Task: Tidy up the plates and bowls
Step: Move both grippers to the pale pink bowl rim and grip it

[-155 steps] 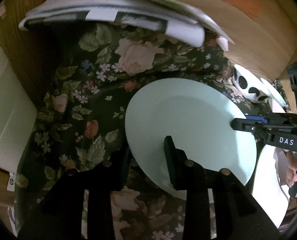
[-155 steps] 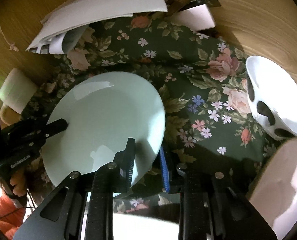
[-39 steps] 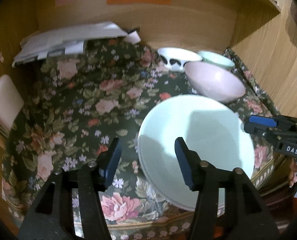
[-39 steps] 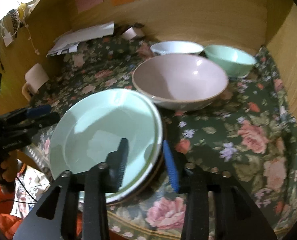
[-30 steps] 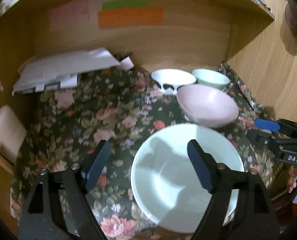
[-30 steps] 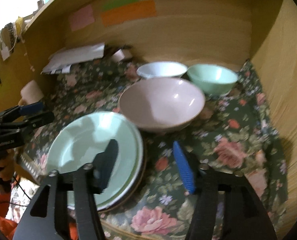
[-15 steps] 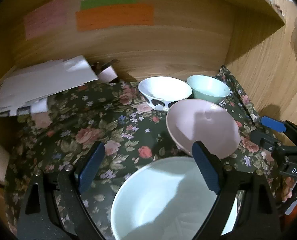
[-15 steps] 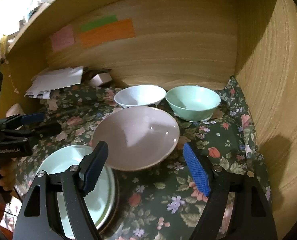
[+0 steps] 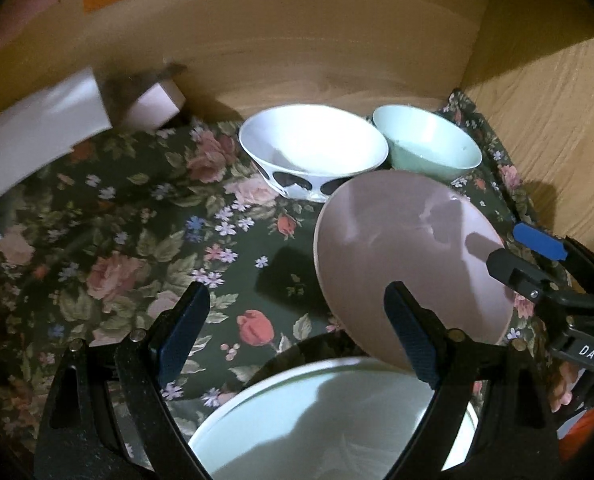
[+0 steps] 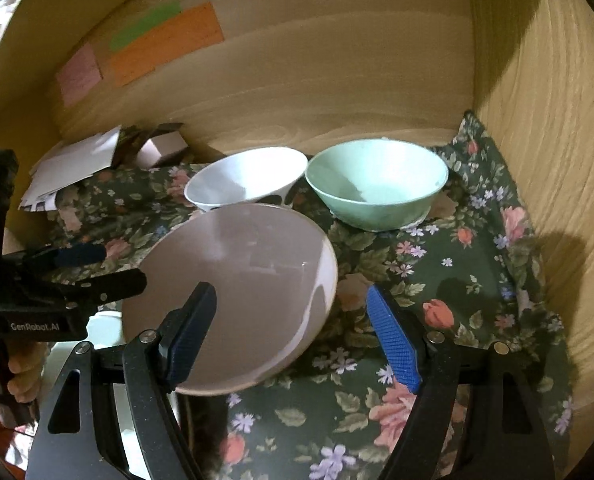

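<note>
Pink bowl: we see it on the floral cloth, between our right gripper fingers, untouched.
White bowl: at 12 o'clock.
Green bowl: at 1 o'clock.
Grippers: our left gripper is spread too, empty.

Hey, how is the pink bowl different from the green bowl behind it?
The pink bowl is wider and shallower; the green bowl is smaller and deeper. The pink bowl sits tilted near the front, while the green bowl stands level at the back by the white bowl. Both are plain, empty, and rest on the floral cloth.
</note>
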A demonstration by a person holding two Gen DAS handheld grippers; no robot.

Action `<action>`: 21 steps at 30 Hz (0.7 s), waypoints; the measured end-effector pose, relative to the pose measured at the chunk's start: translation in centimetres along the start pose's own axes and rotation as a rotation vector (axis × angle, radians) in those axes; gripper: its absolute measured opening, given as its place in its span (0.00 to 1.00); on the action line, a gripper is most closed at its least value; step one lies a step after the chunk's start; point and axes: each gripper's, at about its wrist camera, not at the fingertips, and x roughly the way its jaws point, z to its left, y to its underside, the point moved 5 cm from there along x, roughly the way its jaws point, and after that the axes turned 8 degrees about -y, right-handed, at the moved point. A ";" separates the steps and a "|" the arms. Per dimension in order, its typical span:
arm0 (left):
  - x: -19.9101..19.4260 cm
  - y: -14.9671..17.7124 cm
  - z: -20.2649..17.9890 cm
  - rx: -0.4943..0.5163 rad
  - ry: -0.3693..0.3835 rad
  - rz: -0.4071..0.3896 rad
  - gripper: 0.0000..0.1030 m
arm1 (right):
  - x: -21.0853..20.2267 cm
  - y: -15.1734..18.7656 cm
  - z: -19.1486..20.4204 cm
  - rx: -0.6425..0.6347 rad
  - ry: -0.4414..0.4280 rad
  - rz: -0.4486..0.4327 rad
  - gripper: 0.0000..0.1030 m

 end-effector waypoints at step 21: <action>4.4 -0.3 -2.9 0.045 0.061 0.127 0.29 | 3.5 1.3 -1.3 0.065 -0.095 0.105 0.29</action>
